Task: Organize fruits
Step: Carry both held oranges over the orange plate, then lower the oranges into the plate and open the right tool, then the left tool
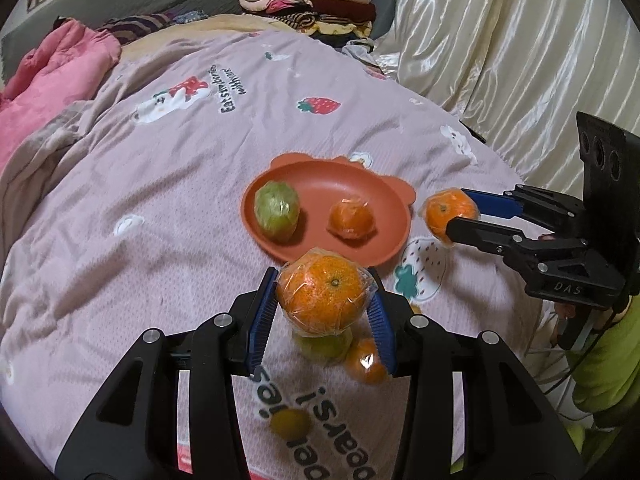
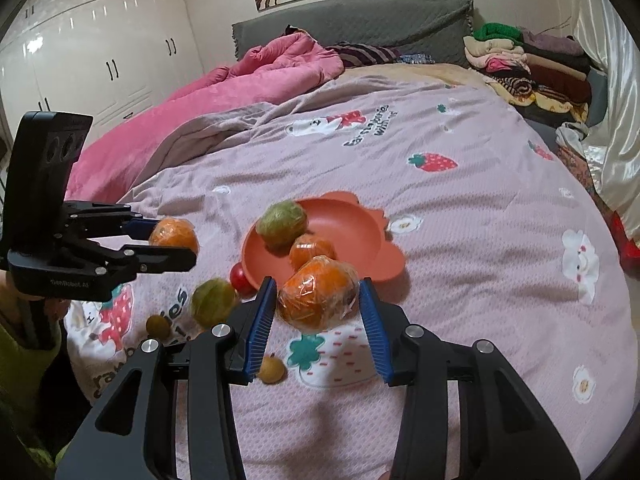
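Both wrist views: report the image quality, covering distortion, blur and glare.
Left wrist view: strong fisheye bending with dark corners; the plastic-wrapped orange between the left gripper pads is sharp, the small fruits below it blurred. Right wrist view: same warping; glare on the glossy white wardrobe doors and on the film of the right gripper's wrapped orange.

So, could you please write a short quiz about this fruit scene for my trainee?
1. True or false: both tongs are shut on a wrapped orange.
2. How many fruits lie in the orange plate?
A. one
B. two
C. four
3. Fill in: the plate rests on a pink ____ with strawberry prints.

Key
1. True. The left tongs clamp one wrapped orange; the right tongs clamp another.
2. B: a wrapped green fruit and a small wrapped orange.
3. bedspread
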`<action>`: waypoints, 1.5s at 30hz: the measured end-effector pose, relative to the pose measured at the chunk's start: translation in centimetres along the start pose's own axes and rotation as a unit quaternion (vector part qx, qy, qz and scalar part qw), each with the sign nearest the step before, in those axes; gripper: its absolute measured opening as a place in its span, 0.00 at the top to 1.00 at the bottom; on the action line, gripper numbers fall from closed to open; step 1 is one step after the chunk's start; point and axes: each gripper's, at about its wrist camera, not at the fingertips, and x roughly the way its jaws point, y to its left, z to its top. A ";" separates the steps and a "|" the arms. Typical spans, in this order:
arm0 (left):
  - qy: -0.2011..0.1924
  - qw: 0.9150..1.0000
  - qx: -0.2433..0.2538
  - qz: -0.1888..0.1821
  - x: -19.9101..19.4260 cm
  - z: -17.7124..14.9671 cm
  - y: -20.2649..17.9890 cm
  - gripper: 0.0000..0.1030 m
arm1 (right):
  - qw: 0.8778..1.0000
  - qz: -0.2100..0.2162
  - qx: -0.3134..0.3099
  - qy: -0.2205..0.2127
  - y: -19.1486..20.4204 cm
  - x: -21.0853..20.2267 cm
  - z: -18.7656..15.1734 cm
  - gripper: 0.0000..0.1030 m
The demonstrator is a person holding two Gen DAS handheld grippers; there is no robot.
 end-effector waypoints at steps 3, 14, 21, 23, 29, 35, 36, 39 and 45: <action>0.001 1.000 0.003 0.000 0.5 0.6 -0.2 0.66 | 1.000 -0.003 -0.003 -0.004 -0.3 0.1 0.6 0.61; 0.017 1.000 0.002 0.001 3.1 1.9 -0.1 0.66 | 1.000 -0.005 -0.014 0.009 -1.3 2.5 1.7 0.70; 0.041 0.999 -0.003 -0.001 5.5 2.1 0.4 0.66 | 1.000 0.005 -0.017 0.018 -1.6 4.5 1.8 0.69; 0.045 0.999 -0.003 -0.002 5.9 2.1 0.5 0.66 | 1.000 0.007 -0.018 0.019 -1.6 4.8 1.9 0.69; 0.047 0.999 -0.003 -0.002 6.5 2.5 0.6 0.66 | 0.999 0.014 -0.019 0.026 -1.6 5.9 2.1 0.69; 0.049 0.999 -0.002 -0.002 6.9 2.6 0.7 0.66 | 0.999 0.021 -0.011 0.030 -2.0 6.6 2.2 0.69; 0.050 0.999 -0.002 -0.003 7.0 2.7 0.7 0.66 | 0.999 0.022 -0.011 0.031 -2.0 6.7 2.2 0.69; 0.051 0.999 -0.003 -0.003 7.1 2.7 0.8 0.66 | 0.999 0.022 -0.011 0.031 -2.0 6.8 2.2 0.69; 0.051 0.999 -0.004 -0.002 7.2 2.7 0.8 0.66 | 0.999 0.018 -0.005 0.031 -2.3 6.8 2.3 0.69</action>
